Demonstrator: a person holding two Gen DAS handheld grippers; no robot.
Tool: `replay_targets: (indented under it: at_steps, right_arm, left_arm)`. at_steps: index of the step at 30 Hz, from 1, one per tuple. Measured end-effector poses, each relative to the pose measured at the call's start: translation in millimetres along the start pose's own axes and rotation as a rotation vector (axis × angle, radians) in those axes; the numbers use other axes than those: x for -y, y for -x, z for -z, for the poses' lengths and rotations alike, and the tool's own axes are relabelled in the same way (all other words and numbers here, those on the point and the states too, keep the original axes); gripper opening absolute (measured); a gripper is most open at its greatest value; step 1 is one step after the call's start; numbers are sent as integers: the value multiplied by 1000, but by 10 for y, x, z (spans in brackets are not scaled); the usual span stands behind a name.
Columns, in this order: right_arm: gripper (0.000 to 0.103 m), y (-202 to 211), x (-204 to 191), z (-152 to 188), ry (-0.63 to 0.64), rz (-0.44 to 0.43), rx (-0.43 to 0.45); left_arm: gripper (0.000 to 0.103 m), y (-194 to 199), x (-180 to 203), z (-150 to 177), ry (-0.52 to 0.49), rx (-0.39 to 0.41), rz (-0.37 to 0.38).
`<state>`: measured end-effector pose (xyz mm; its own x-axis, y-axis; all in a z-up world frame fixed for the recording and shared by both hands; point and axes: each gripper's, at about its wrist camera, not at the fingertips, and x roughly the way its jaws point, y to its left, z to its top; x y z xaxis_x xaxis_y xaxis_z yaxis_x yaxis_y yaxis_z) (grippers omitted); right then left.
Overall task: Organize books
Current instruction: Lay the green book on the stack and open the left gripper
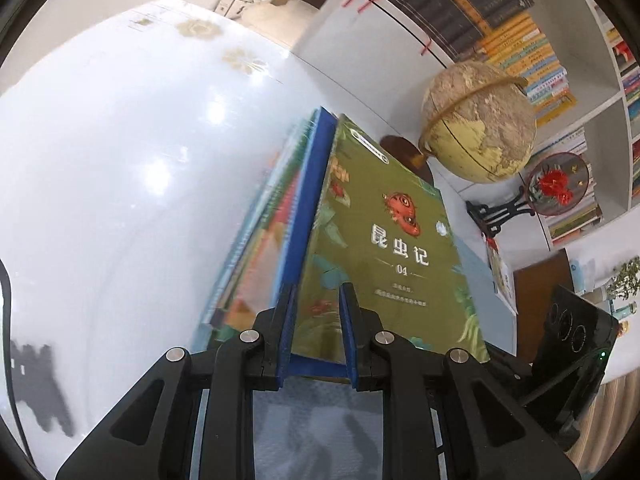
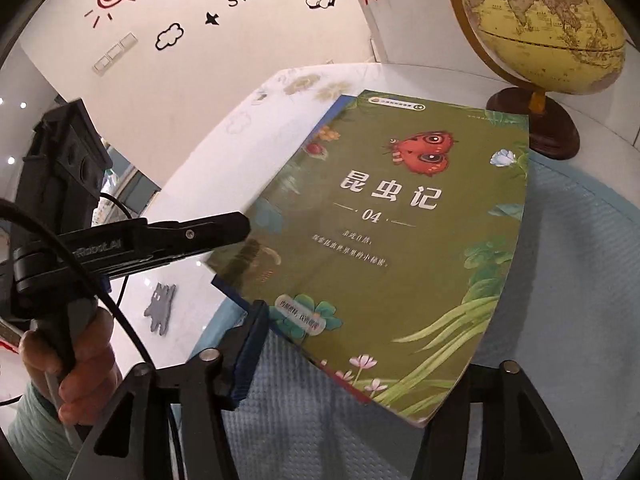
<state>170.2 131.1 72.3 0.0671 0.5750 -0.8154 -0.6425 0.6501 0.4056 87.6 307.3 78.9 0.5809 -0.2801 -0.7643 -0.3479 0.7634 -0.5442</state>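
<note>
A green book with a red butterfly on its cover tops a tilted stack; under it are a blue book and spiral-bound books. My left gripper is shut on the stack's near edge, one blue pad on the green cover and the other on the blue book's side. In the right wrist view the green book fills the middle, with the left gripper clamped on its left edge. My right gripper is open. Its left pad stands beside the book's lower corner. The book hides its right finger.
A globe on a dark wooden base stands just behind the books. A blue mat lies under them on the glossy white table. Full bookshelves and an embroidered fan on a stand are to the right.
</note>
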Motion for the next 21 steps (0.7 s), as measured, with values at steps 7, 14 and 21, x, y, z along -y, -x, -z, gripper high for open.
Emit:
replay_targets:
  at_steps: [7,14,21]
  right_arm:
    - [61,328,277,344,-64,-32,-82]
    - [85,432,995,132,-281,226,-55]
    - [84,88,1269,-296,-312,280,-114]
  left_arm:
    - [20,84,-125,-170,20,49,-47]
    - [20,-131,-328,-444,158,99,-222]
    - [20,-308,-365,-503,200,50,-175]
